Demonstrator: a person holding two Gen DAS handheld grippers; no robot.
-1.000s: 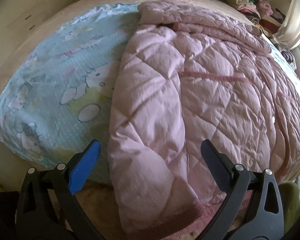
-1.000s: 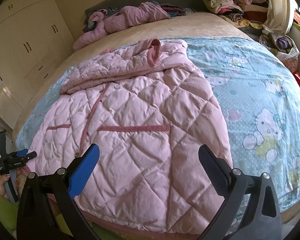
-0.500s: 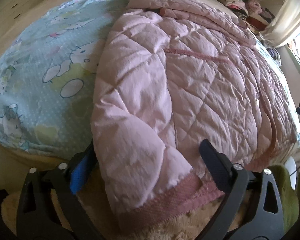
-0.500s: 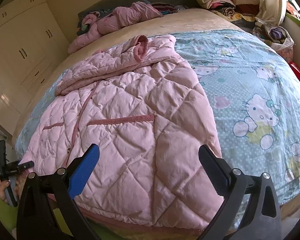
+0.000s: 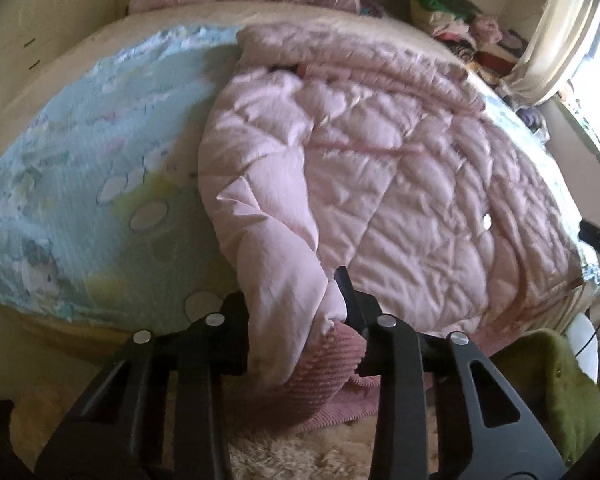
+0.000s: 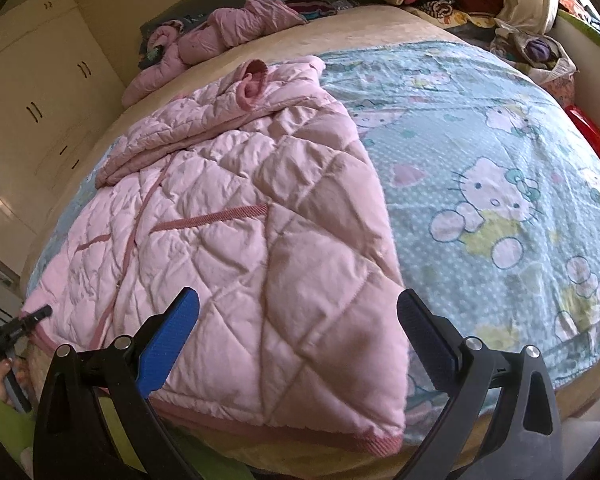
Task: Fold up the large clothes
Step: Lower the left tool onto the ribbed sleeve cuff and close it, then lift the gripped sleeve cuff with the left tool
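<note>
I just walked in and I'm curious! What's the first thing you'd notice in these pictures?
A big puffy pink quilted jacket lies spread over the bed, covering the near side of a blue Hello Kitty blanket. The left gripper is pinched on the jacket's bottom corner by its ribbed hem, while the right gripper hangs wide open above the other bottom corner. Behind, more pink clothes sit heaped at the far end of the bed.

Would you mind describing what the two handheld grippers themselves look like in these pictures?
The left gripper and the right gripper share one design: black plastic scissor-style frames with triangular cut-outs and round silver pivot bolts. On the right gripper one finger pad is bright blue, the other dark and ribbed. No cables are visible.
</note>
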